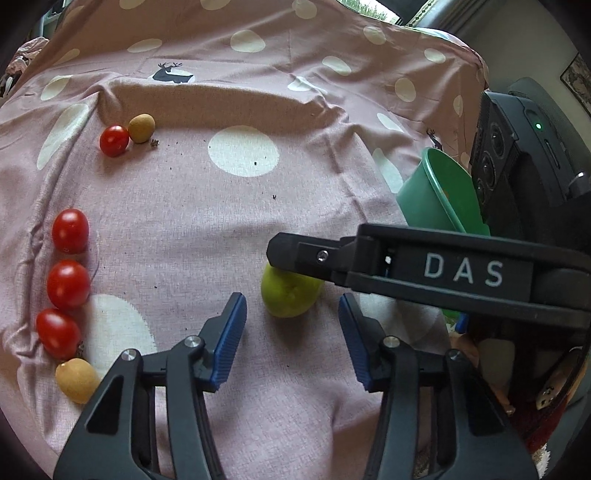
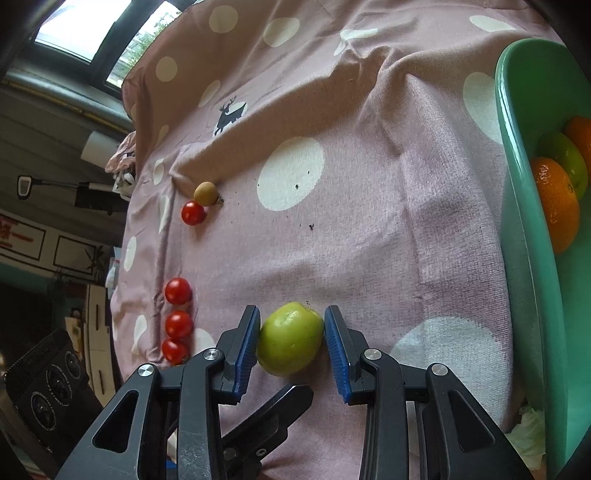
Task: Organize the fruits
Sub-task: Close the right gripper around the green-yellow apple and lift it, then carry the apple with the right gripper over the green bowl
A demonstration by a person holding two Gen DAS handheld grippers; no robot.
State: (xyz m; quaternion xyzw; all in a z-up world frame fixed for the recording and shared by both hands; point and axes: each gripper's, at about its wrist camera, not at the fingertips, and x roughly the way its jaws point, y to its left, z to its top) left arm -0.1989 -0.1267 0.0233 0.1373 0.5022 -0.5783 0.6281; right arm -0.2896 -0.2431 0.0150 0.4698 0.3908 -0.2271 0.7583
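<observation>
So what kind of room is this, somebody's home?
Probably a home, a lived-in room. The fruit lies on a pink dotted bedsheet used as a cover, a window sits behind, and framed pictures hang on the wall.

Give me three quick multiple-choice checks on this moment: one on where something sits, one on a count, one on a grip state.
1. Where do the oranges lie?
A. on the cloth beside the tomatoes
B. inside the green bowl
C. between the left gripper's pads

2. How many red tomatoes are on the cloth?
A. two
B. four
C. six

3. What is the right gripper doing?
A. closed on the green fruit
B. wide open over bare cloth
C. holding a tomato

Answers:
1. B, the right wrist view shows them against the bowl's inner wall.
2. B, three in a column plus one beside a tan fruit.
3. A, both blue pads press the fruit's sides.
</observation>
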